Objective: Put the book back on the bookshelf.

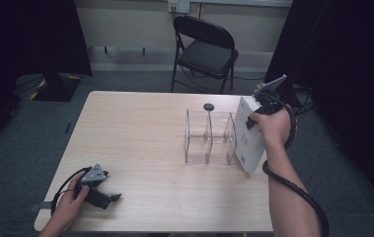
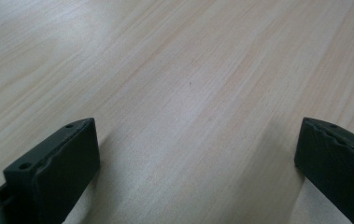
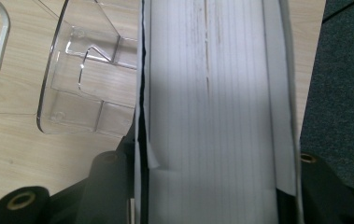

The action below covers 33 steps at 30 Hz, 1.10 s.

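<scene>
From above, our right hand-held gripper (image 1: 259, 111) clamps a white book (image 1: 249, 132), tilted just beside the clear rack (image 1: 209, 136), likely to slot it into a compartment. Our left hand-held gripper (image 1: 106, 196) rests idle on the table (image 1: 135, 148), out of the way. Its own view shows jaws wide apart, holding nothing. In the right gripper view, the book's pages (image 3: 216, 107) sit pinched between the jaws, the rack (image 3: 86, 74) alongside.

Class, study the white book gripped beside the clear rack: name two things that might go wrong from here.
1. The right gripper holds the white book by its page edge at the table's right edge; a slip could drop it to the floor.
2. The clear rack is light; the book could shove it aside.
</scene>
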Motion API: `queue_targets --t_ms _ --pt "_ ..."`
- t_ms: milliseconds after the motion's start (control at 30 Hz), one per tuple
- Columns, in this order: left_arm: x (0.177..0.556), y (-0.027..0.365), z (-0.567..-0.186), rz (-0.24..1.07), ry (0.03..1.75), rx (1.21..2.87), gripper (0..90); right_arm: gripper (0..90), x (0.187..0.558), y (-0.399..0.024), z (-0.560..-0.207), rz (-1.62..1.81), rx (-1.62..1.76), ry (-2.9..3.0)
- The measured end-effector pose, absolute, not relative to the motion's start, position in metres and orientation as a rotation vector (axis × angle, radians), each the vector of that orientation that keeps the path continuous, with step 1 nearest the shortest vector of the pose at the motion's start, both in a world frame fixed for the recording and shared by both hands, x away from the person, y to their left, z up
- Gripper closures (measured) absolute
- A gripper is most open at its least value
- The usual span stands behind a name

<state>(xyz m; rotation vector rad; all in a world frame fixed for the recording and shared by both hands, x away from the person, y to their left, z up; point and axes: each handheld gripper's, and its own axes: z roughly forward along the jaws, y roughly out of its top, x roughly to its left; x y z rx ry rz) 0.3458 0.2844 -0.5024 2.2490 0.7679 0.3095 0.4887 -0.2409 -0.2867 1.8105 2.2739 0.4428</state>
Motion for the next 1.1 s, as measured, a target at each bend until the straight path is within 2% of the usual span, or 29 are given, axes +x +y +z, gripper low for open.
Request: queue_targets --t_ms 1100 --pt "0.346 0.284 -0.502 0.309 0.767 2.249 0.0 52.1 0.499 -0.224 -0.305 0.46 1.79 2.176"
